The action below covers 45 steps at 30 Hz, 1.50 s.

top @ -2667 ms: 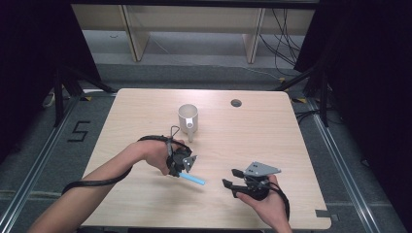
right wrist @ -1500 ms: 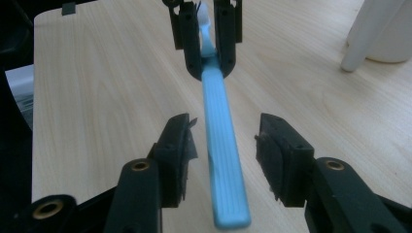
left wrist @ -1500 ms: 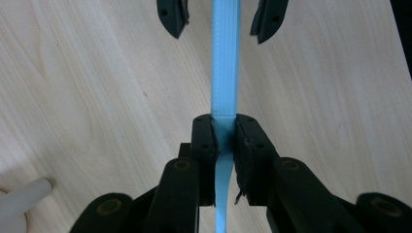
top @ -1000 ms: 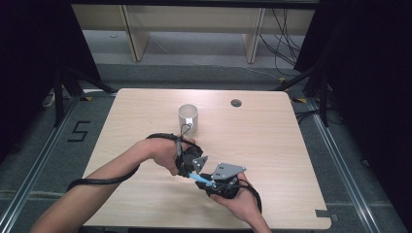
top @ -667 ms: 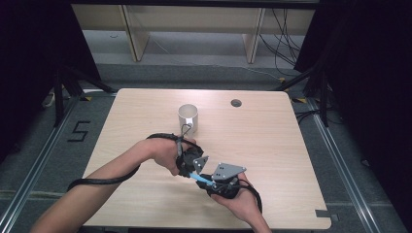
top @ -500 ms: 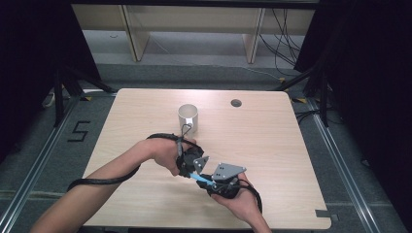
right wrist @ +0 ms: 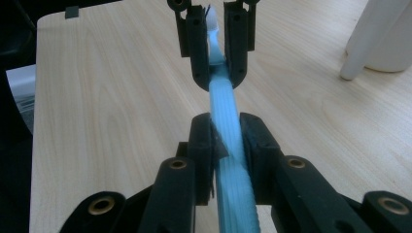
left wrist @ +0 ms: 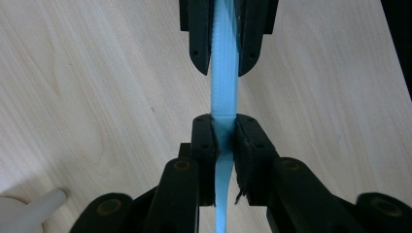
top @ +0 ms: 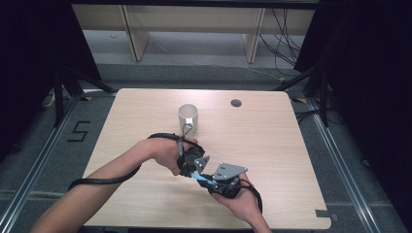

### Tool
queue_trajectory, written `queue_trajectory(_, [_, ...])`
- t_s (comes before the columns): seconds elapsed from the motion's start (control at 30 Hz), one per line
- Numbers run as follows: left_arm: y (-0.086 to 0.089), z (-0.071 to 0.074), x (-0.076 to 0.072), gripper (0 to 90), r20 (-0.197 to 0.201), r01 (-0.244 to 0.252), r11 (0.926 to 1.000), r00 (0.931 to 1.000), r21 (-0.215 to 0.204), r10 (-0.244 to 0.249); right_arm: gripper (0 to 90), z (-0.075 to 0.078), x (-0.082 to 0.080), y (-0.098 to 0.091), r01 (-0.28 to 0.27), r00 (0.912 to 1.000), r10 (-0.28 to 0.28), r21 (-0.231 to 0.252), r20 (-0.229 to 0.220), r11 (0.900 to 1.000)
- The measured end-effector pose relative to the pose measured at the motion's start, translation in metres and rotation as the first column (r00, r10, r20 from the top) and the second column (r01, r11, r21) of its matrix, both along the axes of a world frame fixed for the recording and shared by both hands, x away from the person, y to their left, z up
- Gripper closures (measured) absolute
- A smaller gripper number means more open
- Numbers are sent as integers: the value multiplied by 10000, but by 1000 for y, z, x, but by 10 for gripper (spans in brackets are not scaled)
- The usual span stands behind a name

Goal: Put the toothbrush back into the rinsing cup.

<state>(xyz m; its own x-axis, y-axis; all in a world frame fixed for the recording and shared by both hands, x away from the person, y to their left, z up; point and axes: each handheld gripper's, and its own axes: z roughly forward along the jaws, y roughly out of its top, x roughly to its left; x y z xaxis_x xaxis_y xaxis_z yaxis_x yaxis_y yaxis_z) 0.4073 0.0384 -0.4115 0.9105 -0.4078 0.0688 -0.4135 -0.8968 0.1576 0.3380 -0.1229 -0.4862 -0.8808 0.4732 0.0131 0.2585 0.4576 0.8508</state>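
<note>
Clamping both ends of the ribbed light-blue plastic strip [left wrist: 224, 82] just above the pale wooden worktop [top: 272, 141], left tool [left wrist: 224, 133] and right tool [right wrist: 226, 136] each grip it edge-on, so probably one should loosen before either pulls away.

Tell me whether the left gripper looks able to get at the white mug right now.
Probably not yet: the left gripper is shut on the blue strip, which the right gripper also clamps. The tabletop toward the white mug looks free.
</note>
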Motion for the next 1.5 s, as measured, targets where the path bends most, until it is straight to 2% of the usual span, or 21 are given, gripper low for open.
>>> queue_trajectory(0.07, [0, 1, 0, 788, -29, 20, 10000, 10000, 14, -20, 775, 0, -1, 0, 118, 9999, -117, 93, -75, 9999])
queue_trajectory(0.2, [-1, 0, 0, 788, -27, 94, 10000, 10000, 16, -94, 783, 0, 0, -1, -107, 9998, 106, 47, 184, 9999])
queue_trajectory(0.67, [1, 1, 0, 784, -88, 159, 9997, 9998, -200, -161, 788, -1, -1, -3, -216, 9996, 213, 171, 178, 9996])
queue_trajectory(0.73, [2, 1, 0, 771, -15, 33, 9994, 10000, -346, -34, 789, -1, -1, -4, -207, 9997, 205, 122, 157, 9997])
queue_trajectory(0.8, [4, 0, -1, 686, 98, -459, 9958, 9989, -789, 468, 789, -1, 0, -5, -196, 9994, 195, 13, 268, 9998])
queue_trajectory(0.9, [10, 5, -3, 579, 391, -679, 9891, 9965, -1306, 735, 789, -4, -1, -6, -125, 9999, 125, -121, -51, 9998])
queue_trajectory(0.93, [14, 8, -5, 558, 456, -788, 9843, 9952, -1577, 869, 789, -4, 0, -8, -30, 9999, 32, -160, 106, 9999])
queue_trajectory(0.97, [17, 11, -6, 532, 473, -906, 9793, 9938, -1812, 1007, 789, -5, -1, -8, -10, 10000, 10, -110, -61, 9999])
queue_trajectory(1.0, [20, 13, -7, 517, 491, -996, 9736, 9925, -2054, 1119, 788, -5, 1, -10, -34, 9998, 37, -144, 204, 9999])
queue_trajectory(1.07, [27, 16, -10, 494, 518, -1065, 9633, 9911, -2463, 1228, 789, -5, 0, -11, 110, 9999, -110, -77, -42, 9999])
queue_trajectory(1.1, [29, 17, -11, 483, 502, -1123, 9586, 9903, -2615, 1297, 789, -5, 1, -13, 218, 9997, -217, -61, 108, 9997])
queue_trajectory(1.13, [33, 18, -12, 474, 440, -1274, 9484, 9883, -2905, 1463, 789, -5, 0, -13, 271, 9996, -271, 11, -19, 9996])
queue_trajectory(1.17, [36, 18, -14, 460, 355, -1465, 9367, 9855, -3180, 1662, 788, -4, 0, -15, 361, 9993, -361, 26, 11, 9993])
queue_trajectory(1.2, [42, 19, -16, 433, 108, -1738, 9139, 9815, -3669, 1910, 789, -3, 1, -19, 437, 9989, -438, 59, 165, 9990])
queue_trajectory(1.23, [42, 19, -16, 425, 108, -1738, 9139, 9815, -3669, 1910, 789, -3, 1, -19, 437, 9989, -438, 59, 165, 9990])
queue_trajectory(1.27, [47, 19, -16, 425, 6, -1849, 8954, 9793, -4051, 2025, 788, -3, 1, -20, 545, 9982, -547, 94, 257, 9985])
queue_trajectory(1.33, [54, 18, -18, 417, -136, -2070, 8658, 9741, -4556, 2257, 788, -1, 1, -24, 708, 9967, -714, 172, 378, 9973])
queue_trajectory(1.37, [58, 17, -19, 415, -204, -2195, 8507, 9708, -4776, 2390, 788, 0, 0, -26, 904, 9958, -908, 258, 140, 9956])
queue_trajectory(1.4, [61, 15, -20, 415, -356, -2407, 8308, 9654, -5018, 2582, 789, 1, 1, -28, 913, 9954, -920, 250, 270, 9955])
queue_trajectory(1.47, [68, 15, -21, 414, -233, -2442, 8096, 9613, -5338, 2746, 788, 3, 1, -32, 1054, 9935, -1063, 245, 416, 9941])
queue_trajectory(1.5, [70, 15, -21, 415, -282, -2547, 7918, 9572, -5551, 2881, 788, 4, 2, -33, 1140, 9926, -1153, 343, 379, 9929])
